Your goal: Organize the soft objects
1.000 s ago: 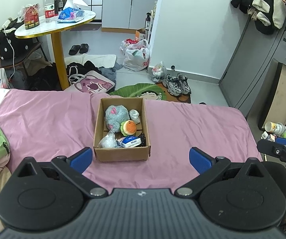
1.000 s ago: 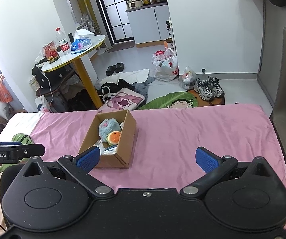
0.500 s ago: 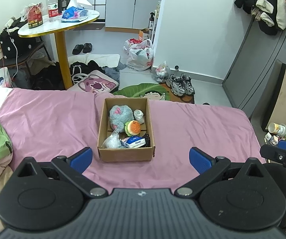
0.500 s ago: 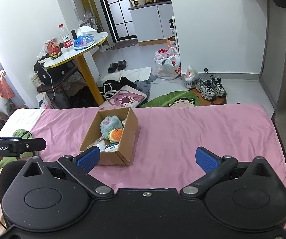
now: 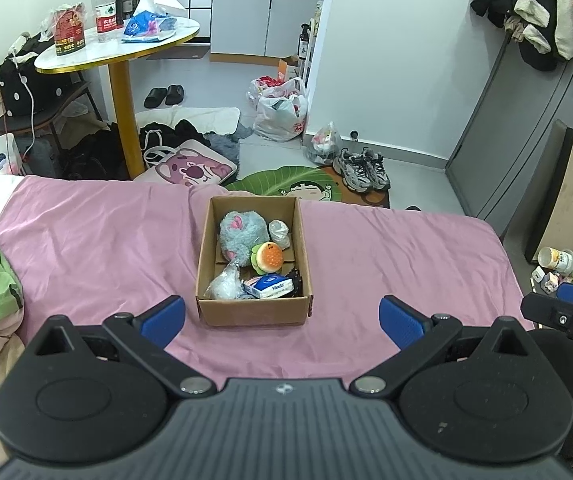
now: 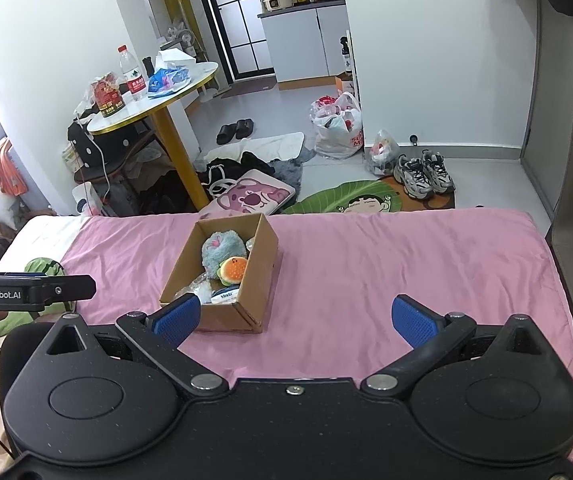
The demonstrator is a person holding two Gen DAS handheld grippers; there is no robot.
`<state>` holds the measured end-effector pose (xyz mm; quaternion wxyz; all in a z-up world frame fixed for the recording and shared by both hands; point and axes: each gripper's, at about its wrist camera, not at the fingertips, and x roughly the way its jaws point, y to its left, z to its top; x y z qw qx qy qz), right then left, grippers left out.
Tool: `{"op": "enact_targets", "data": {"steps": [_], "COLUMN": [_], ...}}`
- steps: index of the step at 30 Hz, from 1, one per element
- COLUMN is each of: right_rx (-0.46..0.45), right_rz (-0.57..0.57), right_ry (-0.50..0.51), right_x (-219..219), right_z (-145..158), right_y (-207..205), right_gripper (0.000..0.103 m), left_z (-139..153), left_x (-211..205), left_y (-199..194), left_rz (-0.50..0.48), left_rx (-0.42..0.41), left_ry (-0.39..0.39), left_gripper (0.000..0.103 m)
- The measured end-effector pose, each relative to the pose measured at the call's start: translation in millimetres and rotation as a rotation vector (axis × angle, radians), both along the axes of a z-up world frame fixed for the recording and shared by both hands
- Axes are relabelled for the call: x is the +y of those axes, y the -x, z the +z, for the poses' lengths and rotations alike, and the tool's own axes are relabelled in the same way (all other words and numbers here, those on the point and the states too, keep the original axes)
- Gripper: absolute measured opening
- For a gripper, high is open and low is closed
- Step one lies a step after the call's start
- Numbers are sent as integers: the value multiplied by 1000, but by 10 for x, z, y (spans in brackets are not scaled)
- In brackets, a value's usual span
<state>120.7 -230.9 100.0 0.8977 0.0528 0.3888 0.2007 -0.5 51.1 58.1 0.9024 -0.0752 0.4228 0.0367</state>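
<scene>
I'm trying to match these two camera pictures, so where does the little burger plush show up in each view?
Left wrist view: the burger plush sits mid-frame inside the cardboard box, right of centre, in front of the blue fluffy toy.
Right wrist view: the burger plush is left of centre, against the box's right wall.
Shared landmark: the blue fluffy toy just behind it in both.

Left gripper (image 5: 282, 320) held above pink sheet (image 5: 86, 240), blue pads spread wide, nothing between. Cardboard box (image 5: 252, 312) directly ahead, resting on sheet. Inside box: fuzzy blue plush (image 5: 242, 232) at far end, burger plush (image 5: 269, 258) just nearer, tissue pack (image 5: 269, 286) against near wall (label unreadable). Right gripper (image 5: 566, 310) visible well right of box.
</scene>
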Motion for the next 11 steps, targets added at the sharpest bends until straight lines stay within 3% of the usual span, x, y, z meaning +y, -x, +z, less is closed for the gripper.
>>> {"op": "enact_targets", "data": {"steps": [11], "right_rx": [13], "right_rz": [8], "right_ry": [12], "right_x": [90], "right_z": [-80], "right_y": [-74], "right_gripper": [103], "left_z": [-61], "left_x": [37], "left_y": [-112], "left_rz": [-17], "left_rx": [1], "left_ry": [1], "left_gripper": [102]}}
